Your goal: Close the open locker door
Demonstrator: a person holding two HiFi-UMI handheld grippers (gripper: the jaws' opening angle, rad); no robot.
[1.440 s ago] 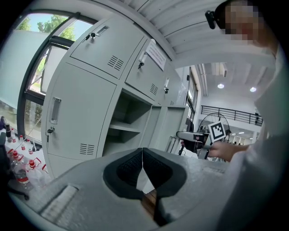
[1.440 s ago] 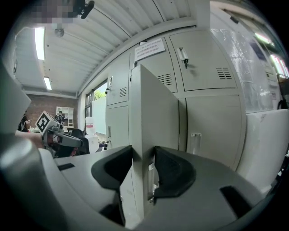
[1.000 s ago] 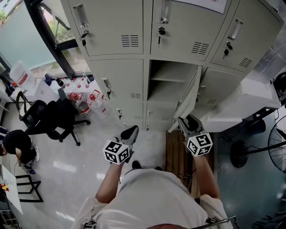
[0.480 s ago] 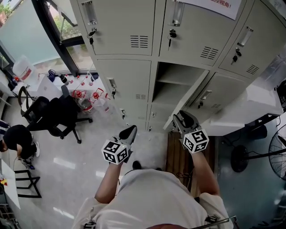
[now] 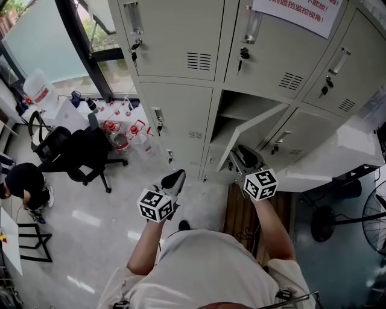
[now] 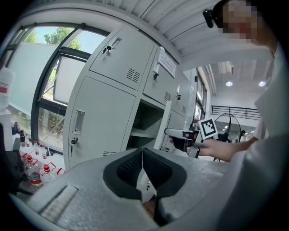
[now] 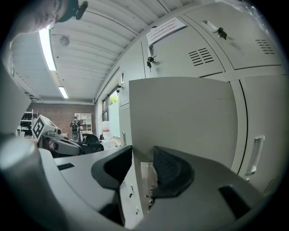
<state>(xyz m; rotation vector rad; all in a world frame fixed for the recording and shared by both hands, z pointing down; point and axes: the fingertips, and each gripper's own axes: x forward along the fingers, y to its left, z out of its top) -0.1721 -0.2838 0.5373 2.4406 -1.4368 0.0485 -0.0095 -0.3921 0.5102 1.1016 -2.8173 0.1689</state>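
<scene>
While the left claw [image 5: 175, 179] hangs in mid-air over the pale floor [image 5: 90, 241], well apart from the lockers [image 5: 181, 48], its jaws are pressed together with nothing between them, as the left gripper view confirms [image 6: 142, 164]. The right claw [image 5: 241, 156] sits at the near, lower edge of the locker door [image 5: 250, 124], which belongs to the middle compartment [image 5: 238, 111] of the second row and stands partly swung out toward the right. In the right gripper view the claw [image 7: 142, 167] is narrowed around that free edge, one jaw on each side of the grey panel [image 7: 180, 117]; the left jaw lies close against the edge and the ribbed right pad faces the panel's broad side. A shelf [image 5: 232, 114] shows inside the open compartment. The neighbouring doors are shut, several with keys hanging in their locks, and a paper notice [image 5: 295, 15] is stuck to the far right upper door. At the left stand a black office chair [image 5: 78, 154] and a cluster of red-capped bottles [image 5: 120, 133], and a wooden board [image 5: 238, 211] lies on the floor below the right claw.
</scene>
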